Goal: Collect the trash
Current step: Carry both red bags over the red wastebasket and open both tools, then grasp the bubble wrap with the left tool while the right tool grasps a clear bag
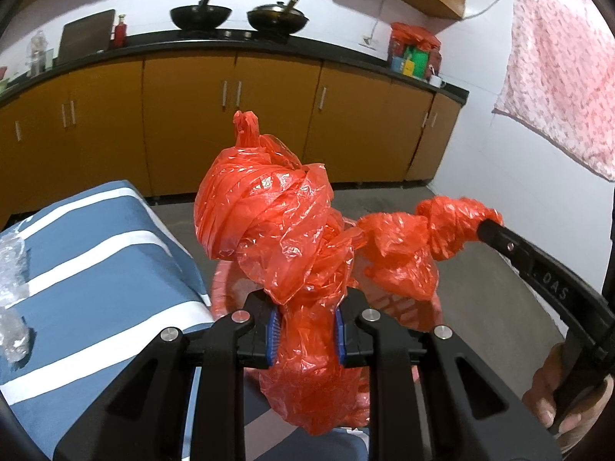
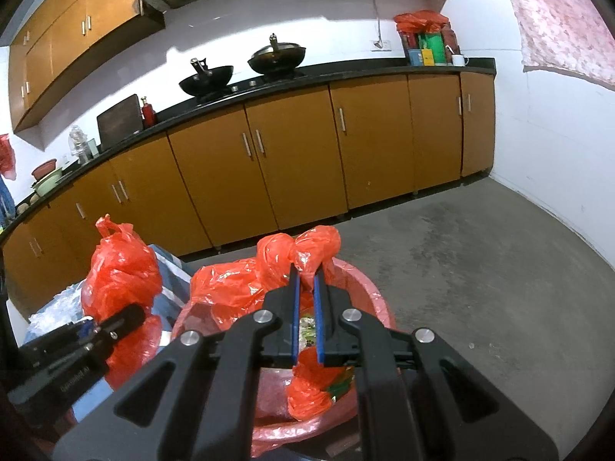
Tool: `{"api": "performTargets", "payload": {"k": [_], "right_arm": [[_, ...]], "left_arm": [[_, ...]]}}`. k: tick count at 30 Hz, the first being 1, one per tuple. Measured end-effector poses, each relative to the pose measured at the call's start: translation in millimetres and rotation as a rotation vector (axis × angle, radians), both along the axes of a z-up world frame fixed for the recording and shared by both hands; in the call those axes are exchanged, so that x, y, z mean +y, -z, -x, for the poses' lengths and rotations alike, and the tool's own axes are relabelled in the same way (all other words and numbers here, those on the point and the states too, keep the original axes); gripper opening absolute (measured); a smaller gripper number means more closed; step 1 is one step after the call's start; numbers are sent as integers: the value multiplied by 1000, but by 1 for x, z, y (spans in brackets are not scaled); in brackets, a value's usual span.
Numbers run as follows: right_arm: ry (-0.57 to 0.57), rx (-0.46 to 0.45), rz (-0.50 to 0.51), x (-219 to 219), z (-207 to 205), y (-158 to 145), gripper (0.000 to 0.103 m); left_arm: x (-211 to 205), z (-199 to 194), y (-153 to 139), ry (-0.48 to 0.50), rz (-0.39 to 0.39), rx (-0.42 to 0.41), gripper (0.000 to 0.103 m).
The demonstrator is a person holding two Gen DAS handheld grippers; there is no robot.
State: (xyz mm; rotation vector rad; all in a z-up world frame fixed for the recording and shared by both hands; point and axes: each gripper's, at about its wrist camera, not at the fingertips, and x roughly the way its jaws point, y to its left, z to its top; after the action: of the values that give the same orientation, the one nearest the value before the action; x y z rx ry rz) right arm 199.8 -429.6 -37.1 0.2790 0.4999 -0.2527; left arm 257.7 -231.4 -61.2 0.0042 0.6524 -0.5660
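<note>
Left wrist: left gripper [image 1: 305,332] pinching a twisted handle of the crinkled red plastic trash bag [image 1: 269,223], above the red plastic bin [image 1: 221,288]. Right wrist: right gripper [image 2: 307,317] clamped on the bag's other bunched handle [image 2: 317,247], over the bin.

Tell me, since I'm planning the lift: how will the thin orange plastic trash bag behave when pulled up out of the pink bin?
The thin orange plastic trash bag is probably floppy: it crumples and twists where the left gripper and right gripper pinch it. Likely light, though contents are mostly hidden. Its glossy film may slip or stretch.
</note>
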Motion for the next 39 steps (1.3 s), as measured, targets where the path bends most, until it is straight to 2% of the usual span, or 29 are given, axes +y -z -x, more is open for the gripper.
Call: {"api": "performTargets", "payload": {"k": [7,9,12,14,15,22,25,31,39], "right_arm": [[14,17,-19,-8,-17,8,8],[12,23,-31,-10,-22,10,13],[5,32,-47,-13,-26,15,16],[3,34,-51,-14,-26,17,28],[4,33,-48,-14,-25,18,29],[3,16,-24,-8,-14,10,40],[-23,1,1,4,-12,0,47],[-143,-24,11,51,-20,-16,50],[-430,-4,20,183,-43,-14,56]], "left_arm": [[-12,-10,15,23,-15,23,22],[-14,-13,17,30,-16,30,24],[-12,-16,21,34,-12,41,40],[-8,-19,23,26,-9,47,49],[-4,-19,25,21,-2,55,52],[27,-16,22,-39,31,65,56],[56,-5,12,-93,33,14,61],[130,19,-2,-237,21,-69,66],[264,64,-7,-568,-77,-176,74]]}}
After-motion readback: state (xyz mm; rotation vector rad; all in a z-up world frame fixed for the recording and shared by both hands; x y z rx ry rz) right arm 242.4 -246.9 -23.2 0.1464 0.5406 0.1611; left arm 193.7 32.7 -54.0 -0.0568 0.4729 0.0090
